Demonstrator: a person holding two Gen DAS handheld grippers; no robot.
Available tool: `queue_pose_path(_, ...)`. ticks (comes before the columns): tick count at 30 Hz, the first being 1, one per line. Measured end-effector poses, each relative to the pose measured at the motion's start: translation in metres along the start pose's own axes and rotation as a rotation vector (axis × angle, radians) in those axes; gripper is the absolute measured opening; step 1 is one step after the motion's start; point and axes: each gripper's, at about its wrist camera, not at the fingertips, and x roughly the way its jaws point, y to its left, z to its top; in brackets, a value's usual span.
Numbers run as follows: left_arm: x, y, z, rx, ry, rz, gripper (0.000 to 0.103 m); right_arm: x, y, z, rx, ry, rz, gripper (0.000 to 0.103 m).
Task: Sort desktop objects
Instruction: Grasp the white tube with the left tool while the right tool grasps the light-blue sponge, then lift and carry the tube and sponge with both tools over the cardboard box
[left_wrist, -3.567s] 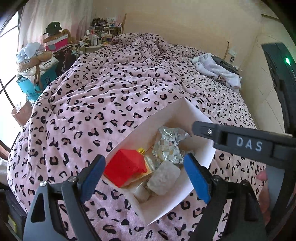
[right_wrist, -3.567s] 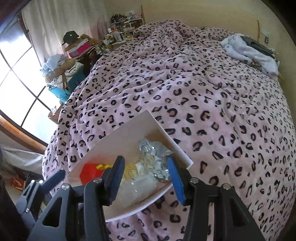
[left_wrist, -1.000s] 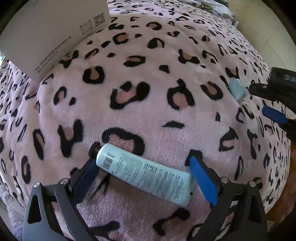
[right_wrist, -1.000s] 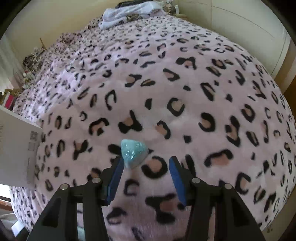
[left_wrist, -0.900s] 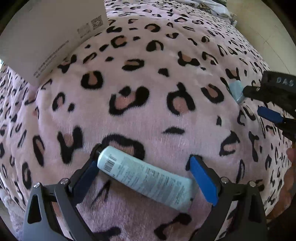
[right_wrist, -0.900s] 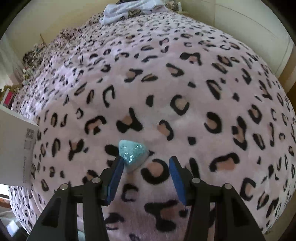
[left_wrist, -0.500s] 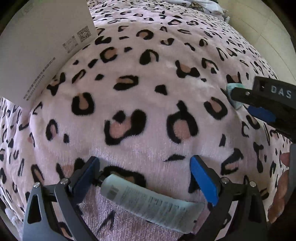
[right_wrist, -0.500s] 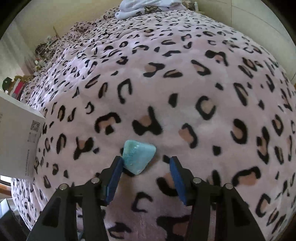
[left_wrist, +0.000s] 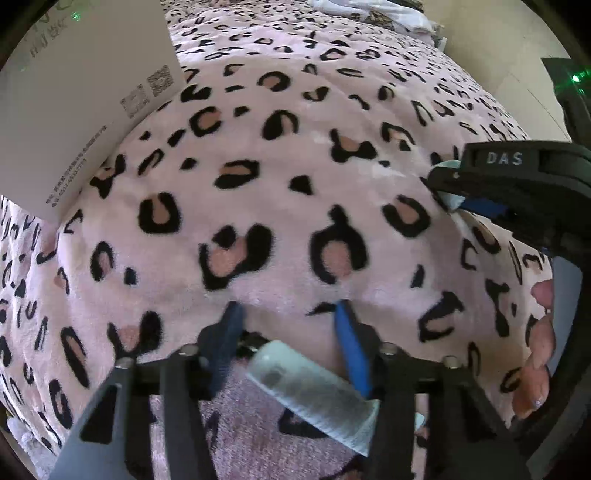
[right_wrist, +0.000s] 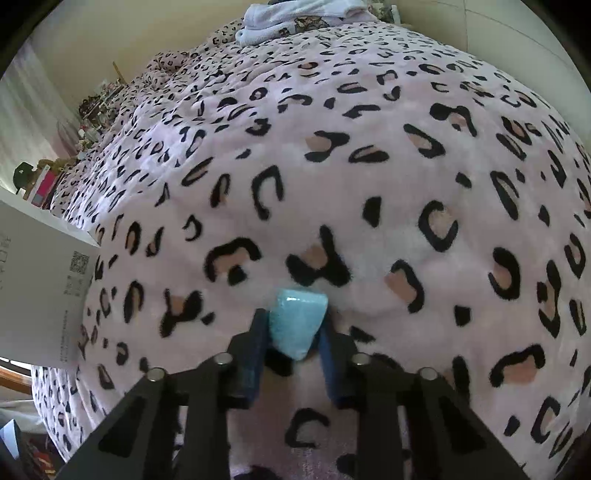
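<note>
A pale tube with a dark cap (left_wrist: 310, 387) lies slantwise on the pink leopard-print blanket (left_wrist: 295, 147), low in the left wrist view. My left gripper (left_wrist: 288, 306) has its blue fingers drawn in against the tube's two ends. A small teal packet (right_wrist: 297, 321) is pinched between the pads of my right gripper (right_wrist: 293, 319), just above the blanket. The same gripper (left_wrist: 454, 192) appears at the right of the left wrist view, with the teal packet (left_wrist: 448, 184) peeking out at its tip.
A white cardboard box (left_wrist: 85, 96) stands on the blanket at the left, also seen at the left edge as the white box (right_wrist: 37, 288). Folded white clothes (right_wrist: 295, 14) lie at the bed's far end. A person's fingers (left_wrist: 535, 350) hold the right gripper's handle.
Both grippers have narrowed from open: the left onto the tube, the right onto the teal packet. Both cameras have dropped closer to the blanket.
</note>
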Motion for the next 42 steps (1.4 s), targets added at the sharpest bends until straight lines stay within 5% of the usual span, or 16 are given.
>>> queue_pose_path(2, -0.001, 0.000, 0.000, 0.001, 0.001, -0.010, 0.026, -0.004, -0.001, -0.002, -0.001, -0.005, -0.002, 0.026)
queue_pose_path(9, -0.009, 0.009, 0.002, -0.031, 0.022, -0.057, 0.028, -0.025, -0.008, -0.008, -0.004, -0.024, -0.013, 0.026)
queue_pose_path(13, -0.034, 0.018, -0.006, -0.079, -0.001, -0.041, 0.087, -0.035, -0.014, -0.011, -0.005, -0.033, -0.010, 0.026)
queue_pose_path(15, -0.046, 0.018, -0.014, -0.101, -0.022, -0.035, 0.088, -0.038, -0.016, -0.012, -0.002, -0.035, -0.005, 0.026)
queue_pose_path(18, -0.055, 0.011, -0.028, -0.138, -0.011, -0.041, 0.103, -0.040, -0.020, -0.015, 0.007, -0.035, 0.008, 0.026)
queue_pose_path(26, -0.030, -0.009, -0.036, -0.190, 0.036, -0.055, 0.103, -0.039, -0.028, -0.016, 0.005, -0.033, 0.002, 0.026)
queue_pose_path(28, -0.023, -0.009, -0.036, -0.212, 0.049, -0.067, 0.095, -0.037, -0.031, -0.015, 0.004, -0.027, -0.002, 0.026)
queue_pose_path(32, -0.014, -0.003, -0.040, -0.244, 0.080, -0.112, 0.039, -0.030, -0.035, -0.015, 0.002, -0.014, -0.011, 0.026)
queue_pose_path(42, -0.022, -0.001, -0.038, -0.199, 0.041, -0.084, 0.026, -0.037, -0.022, -0.019, -0.030, -0.013, 0.007, 0.026)
